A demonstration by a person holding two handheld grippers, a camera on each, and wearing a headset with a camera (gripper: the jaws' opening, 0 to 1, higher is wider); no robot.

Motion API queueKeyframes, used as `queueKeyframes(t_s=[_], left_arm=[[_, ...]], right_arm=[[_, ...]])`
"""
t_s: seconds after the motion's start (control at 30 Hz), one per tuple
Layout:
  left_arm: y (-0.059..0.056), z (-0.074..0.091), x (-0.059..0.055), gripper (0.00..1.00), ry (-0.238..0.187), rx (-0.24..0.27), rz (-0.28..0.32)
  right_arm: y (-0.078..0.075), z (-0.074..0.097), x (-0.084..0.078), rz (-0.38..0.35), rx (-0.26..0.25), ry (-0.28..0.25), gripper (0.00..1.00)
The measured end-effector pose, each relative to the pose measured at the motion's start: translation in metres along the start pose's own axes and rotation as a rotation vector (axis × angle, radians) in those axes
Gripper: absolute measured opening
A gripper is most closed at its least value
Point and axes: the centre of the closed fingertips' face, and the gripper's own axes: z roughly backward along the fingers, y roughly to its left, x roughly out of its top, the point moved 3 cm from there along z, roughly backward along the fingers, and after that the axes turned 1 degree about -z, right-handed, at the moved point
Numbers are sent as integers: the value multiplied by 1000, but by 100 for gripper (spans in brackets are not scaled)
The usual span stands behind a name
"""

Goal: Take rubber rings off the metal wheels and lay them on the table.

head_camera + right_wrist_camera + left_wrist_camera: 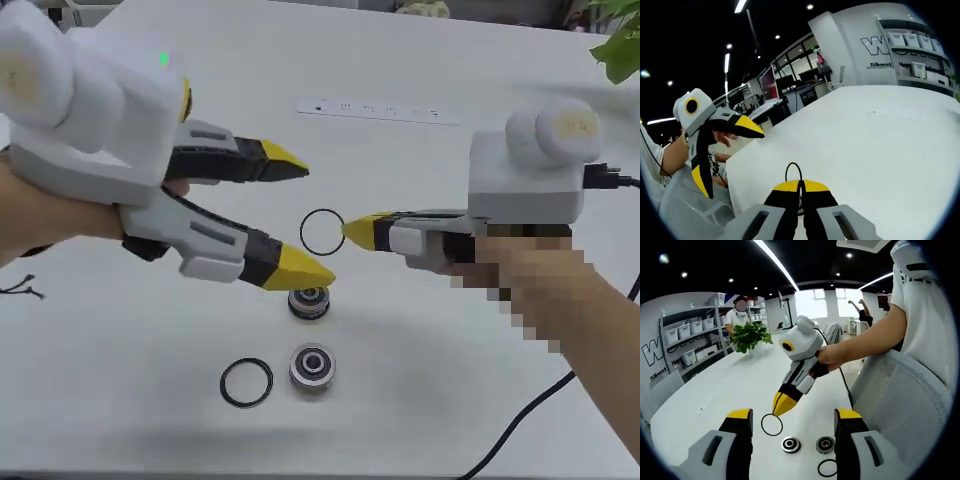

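Left tongs [316,222] wide open and empty, hovering above the table [450,400], lower tip right over the far wheel [308,303]. Down at the front, left of centre, one loose ring [246,361] flat on the table already, just beside the near wheel [312,367]. Moving right: second ring [322,211] up in the air, pinched by its right edge in the right tongs [352,232], clamped tight on it, the same pinch plain in the right gripper view. Hanging just beyond the far wheel, between the spread tips of the left tongs.

Looks like the laying-down step for ring number two: off its wheel, not yet on the table. Both wheels seemingly stripped, though hard to be sure at this size. Calls for a short drop to a bare patch, a flat set-down, then a release. Best done clear of the lower tip of the left tongs and clear of both wheels, to avoid landing on top of either.

Plenty of open white table to the right and beyond. At the far side, a power strip [380,108], well apart, no bother. At the near right, a black cable [530,410] trailing across, worth avoiding with the arm. Near edge of the table not far this side of the loose ring, so no set-down further forward than that.
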Motion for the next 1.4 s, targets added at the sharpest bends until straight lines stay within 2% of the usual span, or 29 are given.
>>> queueKeyframes(t_s=[0.1,0.23,0.27,0.4,0.6,0.7,0.8,0.93,1.03,1.1,1.2,1.3,1.4], left_arm=[[-4,14,3,71,11,13,-17],[-7,32,1,74,27,55,-27],[-9,37,0,74,27,75,-18],[-20,51,-8,77,27,94,0],[-32,68,-24,83,67,125,29],[-36,75,-29,84,61,138,54],[-38,80,-36,84,59,168,89],[-45,84,-49,84,82,188,117],[-51,85,-58,84,77,200,161],[-56,84,-64,84,92,198,175],[-61,83,-73,84,110,199,190],[-64,82,-76,84,100,205,217],[-68,80,-83,83,113,219,240]], right_arm=[[4,1,5,2,13,-14,0],[9,1,10,7,29,-30,0],[11,1,11,9,36,-31,0],[16,1,13,19,52,-32,0],[23,1,15,23,80,-32,0],[28,0,15,24,96,-28,0],[33,-2,13,24,115,-16,0],[42,-4,11,39,147,1,0],[56,-7,6,32,225,29,0],[62,-10,0,38,254,60,0],[69,-14,-8,47,272,93,0],[75,-19,-15,38,294,120,0],[79,-23,-25,51,302,164,0]])
